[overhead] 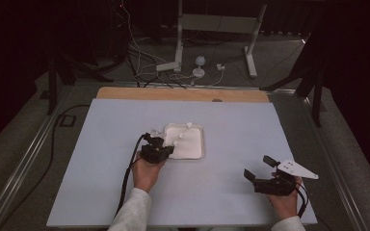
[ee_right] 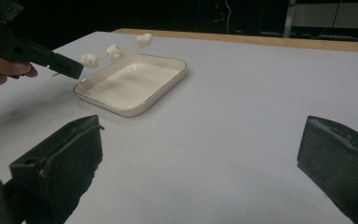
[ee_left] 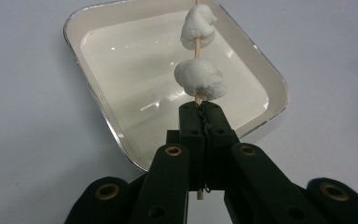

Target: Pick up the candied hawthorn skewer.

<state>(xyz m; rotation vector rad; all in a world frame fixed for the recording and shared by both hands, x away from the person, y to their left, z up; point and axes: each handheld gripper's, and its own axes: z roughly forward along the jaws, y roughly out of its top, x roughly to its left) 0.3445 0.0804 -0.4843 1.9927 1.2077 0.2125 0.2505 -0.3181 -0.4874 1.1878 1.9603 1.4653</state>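
Both grippers appear in the high view: the left gripper sits at the near-left corner of a white rectangular tray, clamped on a thin wooden skewer that reaches out over the tray, while the right gripper rests well apart near the table's right front, its jaws spread wide with nothing between them. Bare pale tabletop surrounds the tray on every side; a wooden strip marks the far edge. The white lumps on the skewer are too small there to count.

From the left gripper view, the jaws are pressed together on the skewer, whose near end pokes out below them. Two marshmallows are threaded above the tray; the stick's tip is cut off at the top edge.

Looking from the right gripper view, the wide-open jaws frame empty tabletop. Farther off, the left gripper holds the skewer level above the tray, three marshmallows on it. The holding hand is cropped at the left.
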